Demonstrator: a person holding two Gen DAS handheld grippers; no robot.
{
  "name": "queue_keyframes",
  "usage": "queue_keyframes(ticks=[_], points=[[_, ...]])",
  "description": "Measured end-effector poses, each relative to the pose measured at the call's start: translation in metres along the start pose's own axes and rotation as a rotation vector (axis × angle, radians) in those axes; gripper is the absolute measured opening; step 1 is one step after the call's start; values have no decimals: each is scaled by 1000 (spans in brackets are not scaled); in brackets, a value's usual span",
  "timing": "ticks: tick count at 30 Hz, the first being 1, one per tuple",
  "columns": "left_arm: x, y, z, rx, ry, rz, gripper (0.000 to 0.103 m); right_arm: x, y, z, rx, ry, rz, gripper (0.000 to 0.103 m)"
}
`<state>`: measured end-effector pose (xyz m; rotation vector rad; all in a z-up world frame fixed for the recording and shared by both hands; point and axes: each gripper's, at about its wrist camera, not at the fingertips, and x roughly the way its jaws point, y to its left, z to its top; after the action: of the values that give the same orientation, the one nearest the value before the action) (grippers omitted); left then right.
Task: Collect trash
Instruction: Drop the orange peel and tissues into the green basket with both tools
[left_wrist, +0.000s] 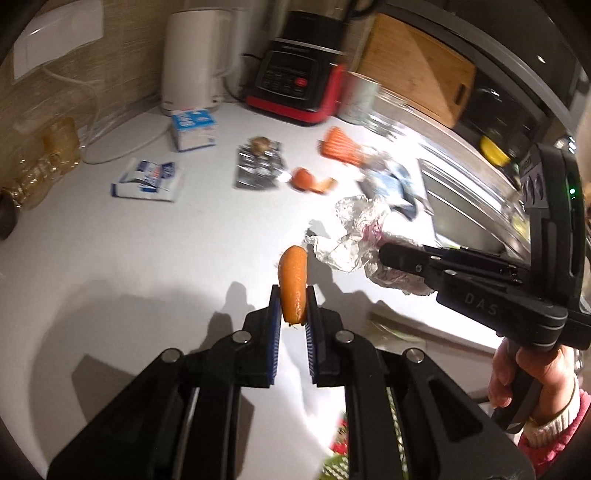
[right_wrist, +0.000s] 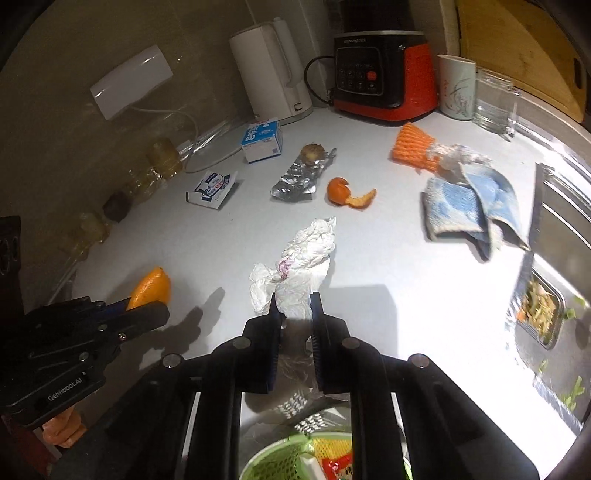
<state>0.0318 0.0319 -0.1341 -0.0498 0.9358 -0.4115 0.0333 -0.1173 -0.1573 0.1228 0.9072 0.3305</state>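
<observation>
My left gripper (left_wrist: 293, 299) is shut on a piece of orange peel (left_wrist: 293, 282) and holds it above the white counter; it also shows in the right wrist view (right_wrist: 147, 308). My right gripper (right_wrist: 295, 302) is shut on a crumpled white plastic wrapper (right_wrist: 301, 258), also seen in the left wrist view (left_wrist: 354, 243). On the counter lie more orange peel (right_wrist: 347, 192), a silver foil wrapper (right_wrist: 301, 177), two small milk cartons (right_wrist: 260, 140) (right_wrist: 214, 190), an orange foam net (right_wrist: 413, 146) and a blue cloth (right_wrist: 469, 199). A green trash basket (right_wrist: 295, 458) sits below the right gripper.
A white kettle (right_wrist: 273, 62), a red blender base (right_wrist: 384, 74), a cup (right_wrist: 456, 86) and a glass (right_wrist: 495, 103) stand at the back. A sink (right_wrist: 554, 258) with food scraps is on the right. Bottles (right_wrist: 147, 173) line the left wall.
</observation>
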Motion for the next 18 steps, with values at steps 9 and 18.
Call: queue_keyframes(ticks=[9, 18], points=[[-14, -97, -89, 107, 117, -100, 12, -111, -34, -106, 73, -17, -96, 16], [-2, -139, -148, 105, 237, -84, 29, -152, -48, -181, 94, 13, -105, 16]])
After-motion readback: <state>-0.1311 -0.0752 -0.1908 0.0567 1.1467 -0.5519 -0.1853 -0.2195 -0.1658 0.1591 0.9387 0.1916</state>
